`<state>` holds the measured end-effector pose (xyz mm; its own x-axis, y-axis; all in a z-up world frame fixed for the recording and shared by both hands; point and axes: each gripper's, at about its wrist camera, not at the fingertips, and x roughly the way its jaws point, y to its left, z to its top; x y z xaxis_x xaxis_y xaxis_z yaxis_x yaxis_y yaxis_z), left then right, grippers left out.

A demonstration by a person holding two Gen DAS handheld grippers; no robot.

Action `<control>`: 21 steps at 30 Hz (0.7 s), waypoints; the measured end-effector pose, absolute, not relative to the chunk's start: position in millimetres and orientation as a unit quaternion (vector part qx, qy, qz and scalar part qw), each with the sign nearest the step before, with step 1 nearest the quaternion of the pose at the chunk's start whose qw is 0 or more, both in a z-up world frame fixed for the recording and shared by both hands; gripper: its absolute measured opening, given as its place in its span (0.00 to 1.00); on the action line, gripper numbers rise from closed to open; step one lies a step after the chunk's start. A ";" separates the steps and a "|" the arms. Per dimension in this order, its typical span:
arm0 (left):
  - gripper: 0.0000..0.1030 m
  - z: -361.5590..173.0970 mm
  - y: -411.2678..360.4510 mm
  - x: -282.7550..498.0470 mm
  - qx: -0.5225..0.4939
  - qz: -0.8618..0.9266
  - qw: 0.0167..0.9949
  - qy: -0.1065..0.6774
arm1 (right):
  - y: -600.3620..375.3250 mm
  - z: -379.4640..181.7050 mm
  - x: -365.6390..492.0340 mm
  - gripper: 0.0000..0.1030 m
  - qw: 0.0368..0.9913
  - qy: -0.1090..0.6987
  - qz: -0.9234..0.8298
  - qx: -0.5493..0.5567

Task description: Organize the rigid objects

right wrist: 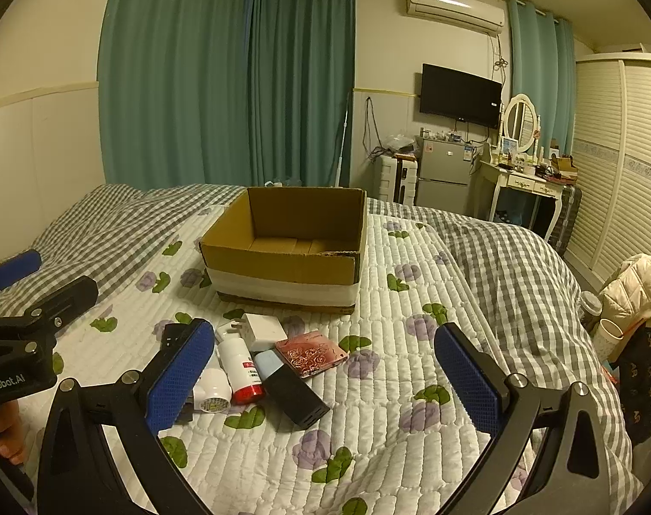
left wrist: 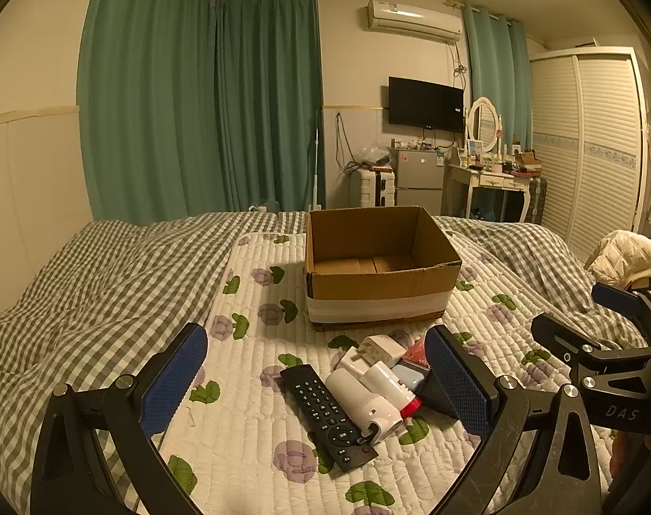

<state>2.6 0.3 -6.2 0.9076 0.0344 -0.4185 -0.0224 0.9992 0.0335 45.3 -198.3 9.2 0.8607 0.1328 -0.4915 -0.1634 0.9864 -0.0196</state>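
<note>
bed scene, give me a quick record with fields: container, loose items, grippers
container: cardboard box, open top, no items visible inside, on the floral quilt
loose items: TV remote, white bottle, red-capped tube, wall charger, pink case, black block, piled in front of the box
grippers: left gripper open; right gripper open
</note>
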 end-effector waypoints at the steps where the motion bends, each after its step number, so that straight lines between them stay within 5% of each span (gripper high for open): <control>1: 1.00 -6.1 0.2 2.7 0.015 0.015 0.976 0.215 | -198.4 9.1 45.3 1.00 0.964 0.252 0.076 -0.030; 21: 1.00 -7.1 -0.6 2.5 0.017 0.018 0.976 0.218 | -199.3 5.0 43.9 1.00 0.964 0.254 0.078 -0.031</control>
